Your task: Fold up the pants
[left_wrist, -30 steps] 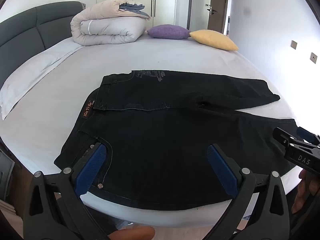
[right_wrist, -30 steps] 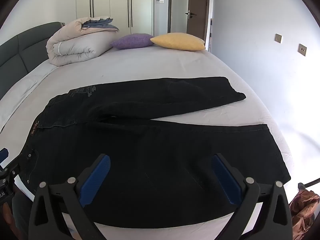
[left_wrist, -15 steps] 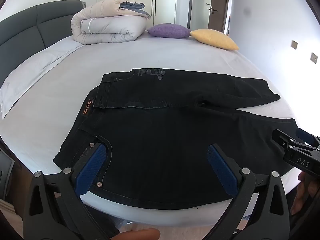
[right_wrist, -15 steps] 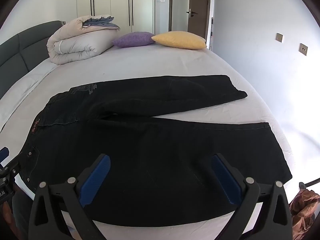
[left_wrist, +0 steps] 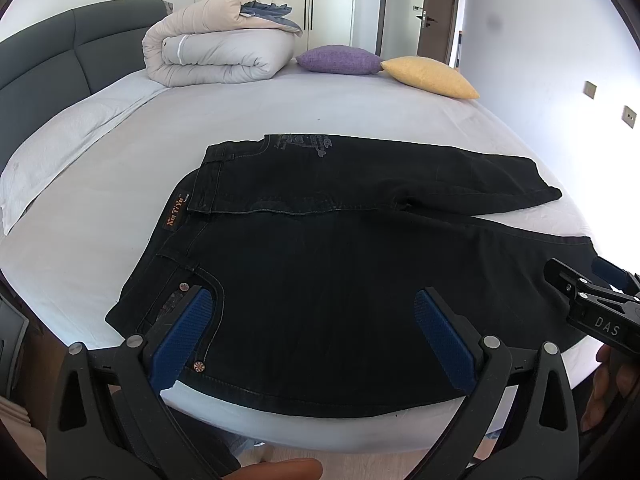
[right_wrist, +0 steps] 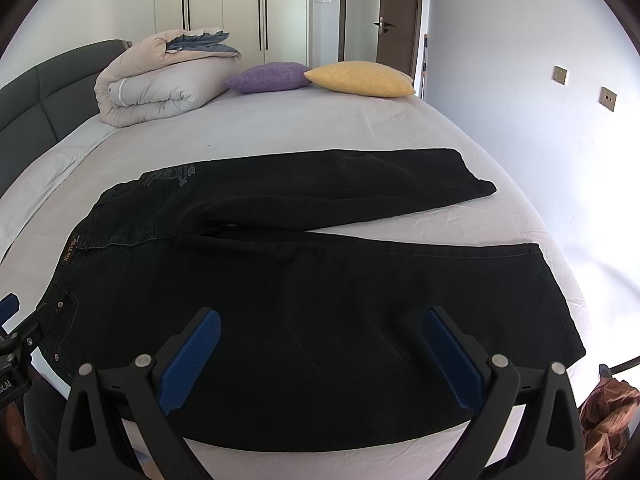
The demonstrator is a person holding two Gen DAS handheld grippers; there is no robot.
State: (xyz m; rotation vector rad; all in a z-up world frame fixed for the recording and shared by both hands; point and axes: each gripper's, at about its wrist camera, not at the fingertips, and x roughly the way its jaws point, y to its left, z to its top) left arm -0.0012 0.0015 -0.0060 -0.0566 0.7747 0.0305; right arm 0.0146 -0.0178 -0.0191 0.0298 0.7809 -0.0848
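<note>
Black jeans [left_wrist: 320, 272] [right_wrist: 304, 300] lie spread flat on the white bed, waistband to the left, both legs running right and slightly apart. The near leg reaches the bed's front edge. My left gripper [left_wrist: 312, 332] is open above the near hip and pocket area, with nothing between its blue pads. My right gripper [right_wrist: 320, 352] is open too, hovering over the near leg's lower half. The right gripper [left_wrist: 592, 304] also shows at the right edge of the left wrist view, by the near leg's hem.
A rolled duvet [left_wrist: 220, 52] [right_wrist: 160, 84], a purple cushion [left_wrist: 340, 60] [right_wrist: 268, 76] and a yellow cushion [left_wrist: 432, 76] [right_wrist: 360, 78] sit at the far end of the bed. A grey headboard [left_wrist: 48, 56] runs along the left. A wall stands on the right.
Both grippers have drawn back and up slightly, so the jeans sit a little farther in view. The jeans have not moved.
</note>
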